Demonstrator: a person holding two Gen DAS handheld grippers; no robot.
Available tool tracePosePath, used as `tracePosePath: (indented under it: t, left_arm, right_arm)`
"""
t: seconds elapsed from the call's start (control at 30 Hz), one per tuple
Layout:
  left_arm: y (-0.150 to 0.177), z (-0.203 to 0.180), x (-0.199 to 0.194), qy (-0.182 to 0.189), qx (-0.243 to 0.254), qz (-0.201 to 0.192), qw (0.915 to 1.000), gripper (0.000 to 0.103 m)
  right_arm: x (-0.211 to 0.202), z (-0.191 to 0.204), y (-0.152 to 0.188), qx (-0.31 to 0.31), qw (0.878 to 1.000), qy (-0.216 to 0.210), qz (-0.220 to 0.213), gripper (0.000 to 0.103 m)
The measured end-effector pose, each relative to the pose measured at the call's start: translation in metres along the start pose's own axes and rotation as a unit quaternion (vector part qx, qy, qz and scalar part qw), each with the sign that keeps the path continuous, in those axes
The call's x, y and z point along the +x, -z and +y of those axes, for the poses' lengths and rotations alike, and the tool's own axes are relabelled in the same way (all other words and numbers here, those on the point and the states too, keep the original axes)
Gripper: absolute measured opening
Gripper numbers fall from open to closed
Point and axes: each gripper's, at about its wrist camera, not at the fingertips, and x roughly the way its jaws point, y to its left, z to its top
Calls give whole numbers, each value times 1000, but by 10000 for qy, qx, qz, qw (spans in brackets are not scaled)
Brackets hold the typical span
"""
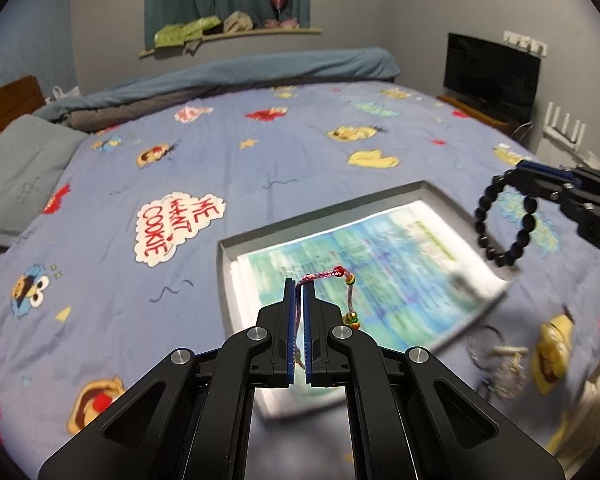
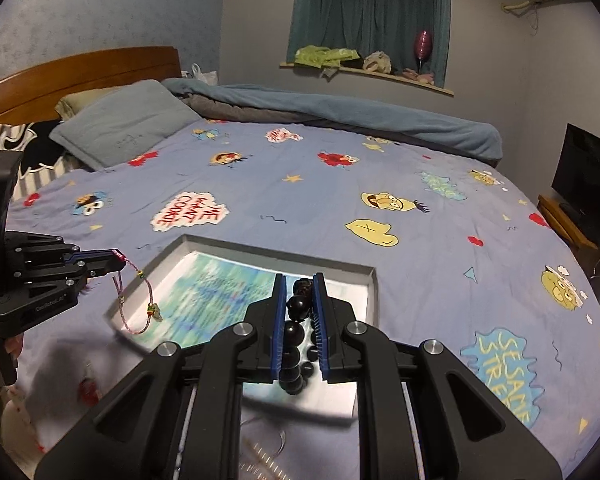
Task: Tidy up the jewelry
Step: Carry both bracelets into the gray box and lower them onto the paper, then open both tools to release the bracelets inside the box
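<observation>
While angled down over the tray (image 1: pixel 236 248), left tool (image 1: pixel 300 286) pinches cord bracelet (image 1: pixel 350 292), right tool (image 2: pixel 300 280) black beads (image 2: pixel 294 332).

Dim indoor light; tray (image 1: pixel 440 196) paper glares white, motion-blurred; fisheye bends edges, dark vignette corners.

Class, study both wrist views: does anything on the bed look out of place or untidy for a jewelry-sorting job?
Yes. A small tangle of loose jewelry lies on the bedspread outside the grey tray, near its corner, blurred. The tray holds only a printed sheet, lying askew.
</observation>
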Motion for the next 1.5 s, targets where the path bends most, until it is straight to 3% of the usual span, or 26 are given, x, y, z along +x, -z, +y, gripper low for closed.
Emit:
tracePosePath:
  t: [0.23,0.4,0.63,0.93,1.0,1.07,1.2,1.37,1.5]
  left_arm:
    - [-24,22,74,94,-330,569,9978,4]
    - [-26,29,111,-185,-237,950,9950,4]
    - [-23,34,133,-288,-230,1187,9922,4]
    - [-18,30,145,-271,-54,1398,9898,6]
    - [-18,31,144,-268,-79,1385,9900,14]
    - [-18,31,141,-252,-107,1312,9910,31]
    - [-16,30,129,-192,-173,1109,9935,39]
    - [-12,28,109,-175,-327,828,9959,74]
    - [-9,28,93,-214,-454,671,9965,80]
  right_arm:
    - [63,-13,-12,286,9989,-125,342,13]
    - [98,-32,-2,535,9964,75,659,13]
    - [128,-61,15,817,9912,293,999,13]
    - [145,-64,20,862,9874,191,1316,15]
    - [144,-64,20,866,9874,191,1309,19]
    - [141,-63,21,863,9883,151,1252,32]
    - [130,-62,21,951,9893,81,1105,46]
    - [115,-61,21,963,9909,87,937,67]
    - [96,-61,23,1015,9919,24,763,82]
